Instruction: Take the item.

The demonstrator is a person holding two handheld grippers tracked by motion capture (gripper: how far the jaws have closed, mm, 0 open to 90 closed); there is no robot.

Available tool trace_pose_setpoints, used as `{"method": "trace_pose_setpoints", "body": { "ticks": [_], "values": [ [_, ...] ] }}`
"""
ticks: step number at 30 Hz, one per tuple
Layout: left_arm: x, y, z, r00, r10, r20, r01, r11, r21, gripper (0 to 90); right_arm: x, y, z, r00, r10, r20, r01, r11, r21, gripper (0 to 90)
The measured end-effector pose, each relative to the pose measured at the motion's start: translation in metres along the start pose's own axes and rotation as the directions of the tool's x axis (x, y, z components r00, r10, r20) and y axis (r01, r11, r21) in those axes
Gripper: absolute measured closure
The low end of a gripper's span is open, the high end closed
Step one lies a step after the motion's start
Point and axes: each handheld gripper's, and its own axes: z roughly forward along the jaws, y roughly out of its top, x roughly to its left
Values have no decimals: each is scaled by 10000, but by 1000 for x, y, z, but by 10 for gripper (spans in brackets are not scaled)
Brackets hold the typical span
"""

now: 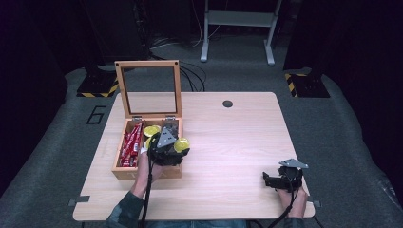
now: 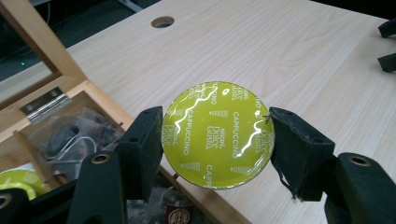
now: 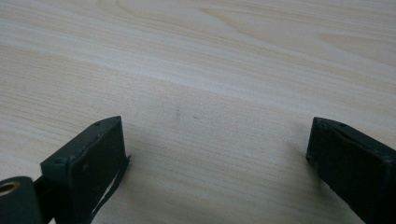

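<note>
A round yellow-green coffee capsule marked "Cappuccino" sits between the two black jaws of my left gripper, which is shut on it. In the high view the same capsule is held at the right edge of an open wooden box, with the left gripper over the box's right side. Inside the box lie red packets and another yellow capsule. My right gripper rests near the table's front right corner, and in the right gripper view it stands open over bare wood.
The box's glass-paned lid stands upright at the back. A round cable hole lies in the light wooden table at the far middle. Dark wrapped items fill a box compartment. Beyond the table stands a white frame.
</note>
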Motion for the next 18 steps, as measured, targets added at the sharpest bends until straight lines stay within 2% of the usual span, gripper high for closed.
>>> {"method": "trace_pose_setpoints", "body": {
  "ticks": [13,18],
  "values": [
    [-15,6,22,9989,42,457,-44,10000,44,380,0,0,0,10000,2,0,-2,10000,-5,39],
    [-25,9,34,9981,61,612,-68,9999,116,380,0,0,0,10000,3,-5,-3,10000,-7,40]
  ]
}}
